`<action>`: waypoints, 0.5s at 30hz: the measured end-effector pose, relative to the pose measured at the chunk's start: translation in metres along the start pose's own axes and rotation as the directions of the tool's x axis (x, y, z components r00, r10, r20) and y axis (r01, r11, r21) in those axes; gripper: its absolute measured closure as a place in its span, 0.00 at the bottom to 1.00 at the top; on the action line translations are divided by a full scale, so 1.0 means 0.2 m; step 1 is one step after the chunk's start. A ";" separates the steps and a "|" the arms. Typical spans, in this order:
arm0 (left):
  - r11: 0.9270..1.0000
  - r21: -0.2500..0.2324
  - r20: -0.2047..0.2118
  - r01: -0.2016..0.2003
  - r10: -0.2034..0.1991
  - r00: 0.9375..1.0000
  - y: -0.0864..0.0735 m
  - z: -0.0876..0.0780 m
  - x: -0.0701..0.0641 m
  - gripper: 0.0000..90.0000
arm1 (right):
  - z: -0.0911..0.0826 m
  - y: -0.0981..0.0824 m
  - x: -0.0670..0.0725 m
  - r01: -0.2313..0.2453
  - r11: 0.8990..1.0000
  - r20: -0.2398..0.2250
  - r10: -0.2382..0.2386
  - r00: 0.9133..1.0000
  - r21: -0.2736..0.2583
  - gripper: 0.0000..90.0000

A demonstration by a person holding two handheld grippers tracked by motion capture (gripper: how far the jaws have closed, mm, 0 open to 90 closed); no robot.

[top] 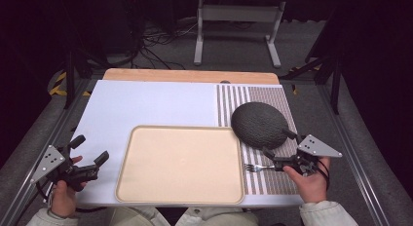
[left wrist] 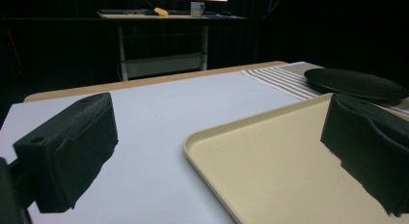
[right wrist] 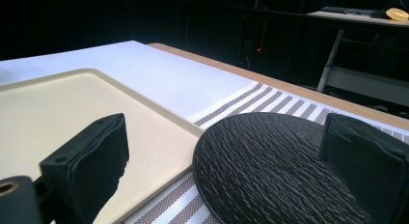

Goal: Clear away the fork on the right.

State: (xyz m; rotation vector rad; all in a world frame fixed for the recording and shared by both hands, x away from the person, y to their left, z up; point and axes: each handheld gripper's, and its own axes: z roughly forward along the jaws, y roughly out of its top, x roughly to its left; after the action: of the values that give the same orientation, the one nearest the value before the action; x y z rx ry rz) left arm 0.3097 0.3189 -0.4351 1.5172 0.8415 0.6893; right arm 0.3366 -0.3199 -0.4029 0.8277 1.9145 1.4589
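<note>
White board covers most of the table, one sheet of it, with one striped placemat laid at its far right. One beige tray lies between the two grippers, bare. One dark round plate sits on the placemat, just ahead of the right gripper, whose jaws stand wide apart around the plate's near edge and hold nothing. One fork lies just beside that gripper's lower jaw, tines toward the tray. The left gripper, left of the tray, is likewise spread wide and holds nothing.
</note>
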 end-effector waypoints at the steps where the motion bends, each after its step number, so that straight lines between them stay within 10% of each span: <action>1: 1.000 0.000 0.000 0.000 0.000 1.000 0.00 0.00 0.00 0.00 | 0.01 0.01 0.00 0.001 1.000 -0.007 -0.001 1.000 0.003 0.04; 15: 1.000 0.004 -0.001 0.003 -0.003 1.000 0.00 0.00 0.00 0.00 | 0.05 0.13 -0.02 0.052 0.995 -0.054 -0.047 0.997 0.090 0.06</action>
State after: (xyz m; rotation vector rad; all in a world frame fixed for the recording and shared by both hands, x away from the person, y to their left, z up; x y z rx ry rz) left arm 0.3099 0.3195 -0.4353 1.5191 0.8457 0.6866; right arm 0.3503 -0.3103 -0.3796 0.7845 2.0388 1.3845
